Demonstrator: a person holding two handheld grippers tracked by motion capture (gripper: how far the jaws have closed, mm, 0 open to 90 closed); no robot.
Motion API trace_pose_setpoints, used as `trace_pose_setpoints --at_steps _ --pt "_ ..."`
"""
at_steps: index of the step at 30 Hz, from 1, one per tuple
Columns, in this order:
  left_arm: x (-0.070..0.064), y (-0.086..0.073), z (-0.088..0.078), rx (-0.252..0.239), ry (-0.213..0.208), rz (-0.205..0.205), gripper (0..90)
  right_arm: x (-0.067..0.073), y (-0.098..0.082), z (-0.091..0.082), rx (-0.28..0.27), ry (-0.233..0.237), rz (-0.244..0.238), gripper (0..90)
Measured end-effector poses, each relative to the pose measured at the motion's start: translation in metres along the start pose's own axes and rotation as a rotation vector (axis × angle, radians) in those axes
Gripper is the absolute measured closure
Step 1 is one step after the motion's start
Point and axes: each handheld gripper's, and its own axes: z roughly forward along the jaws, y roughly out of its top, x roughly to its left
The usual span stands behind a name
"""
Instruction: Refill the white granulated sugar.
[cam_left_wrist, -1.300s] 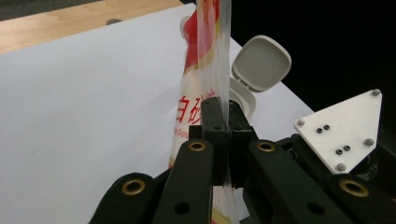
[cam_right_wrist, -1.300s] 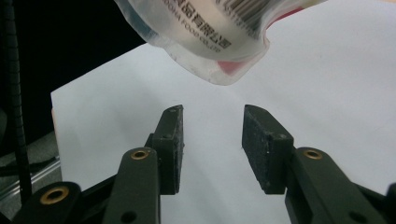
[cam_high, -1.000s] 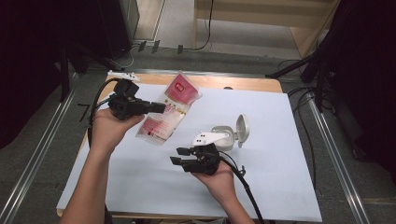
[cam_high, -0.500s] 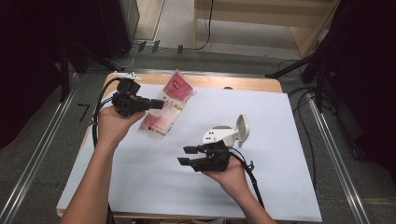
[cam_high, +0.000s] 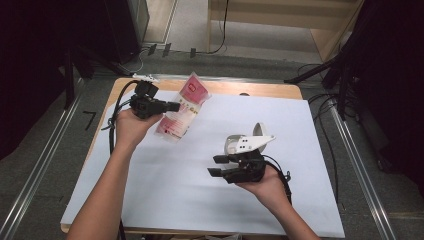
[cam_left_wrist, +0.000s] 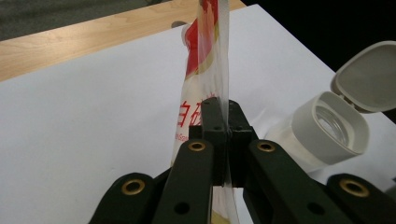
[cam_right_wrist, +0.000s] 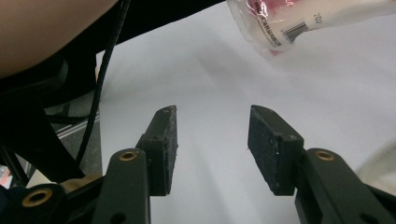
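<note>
Overhead, left gripper (cam_high: 172, 106) pinching shut on red-and-white pouch (cam_high: 181, 107), lifting it over white sheet (cam_high: 165, 185) near the far-left table edge. Right gripper (cam_high: 216, 166) idling half open on nothing, beside flip-lid container (cam_high: 245, 141). Closer up, left gripper view catching red Chinese characters; right gripper view catching a barcode. Plenty of bare sheet around.

Sealed plastic pouch (cam_high: 181, 107), red and white with red print, clamped edge-on, raised off the white sheet at about ten o'clock. White jar (cam_high: 239, 144), hinged lid open, stands at about three o'clock.
</note>
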Motion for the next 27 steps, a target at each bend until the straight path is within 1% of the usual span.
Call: trace_pose_setpoints --at_steps 1,2,3,4,5,6,8,9,11,13,14,16,17,18,20,22,23,25,27 --pt "0.001 0.000 0.003 -0.005 0.007 0.008 90.0 -0.001 -0.001 -0.003 0.002 -0.001 0.005 53.1" --pt "0.001 0.000 0.005 -0.012 0.009 0.005 90.0 -0.002 -0.003 -0.005 0.008 -0.004 0.004 53.1" --pt "0.002 0.000 0.007 -0.011 0.015 0.017 90.0 -0.002 -0.004 -0.007 0.014 -0.008 0.002 53.1" --pt "0.003 -0.001 0.011 -0.022 0.018 0.016 90.0 -0.004 -0.006 -0.008 0.019 -0.010 0.004 53.1" --pt "0.005 -0.001 0.012 -0.018 0.018 0.024 90.0 -0.005 -0.008 -0.009 0.019 -0.011 0.009 53.1" --pt "0.005 -0.002 0.015 -0.019 0.016 0.021 90.0 -0.005 -0.010 -0.009 0.014 -0.010 0.013 53.2" --pt "0.005 -0.004 0.017 -0.009 0.027 0.026 90.0 -0.006 -0.013 -0.009 0.016 -0.021 0.012 53.3" --pt "0.006 -0.006 0.019 -0.009 0.028 0.023 90.0 -0.006 -0.014 -0.009 0.012 -0.019 0.013 53.5" --pt "0.008 -0.008 0.021 0.011 0.023 0.021 90.0 -0.006 -0.017 -0.011 0.000 -0.019 0.019 53.8" --pt "0.009 -0.011 0.023 0.026 0.034 0.027 90.0 -0.006 -0.019 -0.012 0.003 -0.023 0.023 53.9" --pt "0.009 -0.012 0.024 0.030 0.036 0.023 90.0 -0.007 -0.021 -0.012 0.001 -0.024 0.032 54.1" --pt "0.012 -0.016 0.026 0.030 0.031 0.017 90.0 -0.007 -0.023 -0.013 0.003 -0.024 0.029 54.2" --pt "0.013 -0.016 0.026 0.027 0.036 0.015 90.0 -0.007 -0.023 -0.013 0.006 -0.024 0.032 54.4" --pt "0.014 -0.017 0.026 0.023 0.030 0.014 90.0 -0.007 -0.023 -0.013 0.004 -0.025 0.032 54.5" --pt "0.015 -0.018 0.025 0.018 0.032 0.010 90.0 -0.007 -0.024 -0.013 0.002 -0.025 0.028 54.6" --pt "0.015 -0.019 0.024 0.029 0.025 0.012 90.0 -0.007 -0.025 -0.013 0.002 -0.025 0.032 54.7" --pt "0.014 -0.021 0.024 0.014 0.022 0.007 90.0 -0.007 -0.025 -0.013 0.004 -0.026 0.032 54.7" --pt "0.014 -0.022 0.022 0.021 0.020 0.009 90.0 -0.007 -0.026 -0.012 0.009 -0.026 0.033 54.8" --pt "0.014 -0.025 0.019 0.013 0.022 0.010 90.0 -0.007 -0.026 -0.012 0.009 -0.025 0.032 54.9"
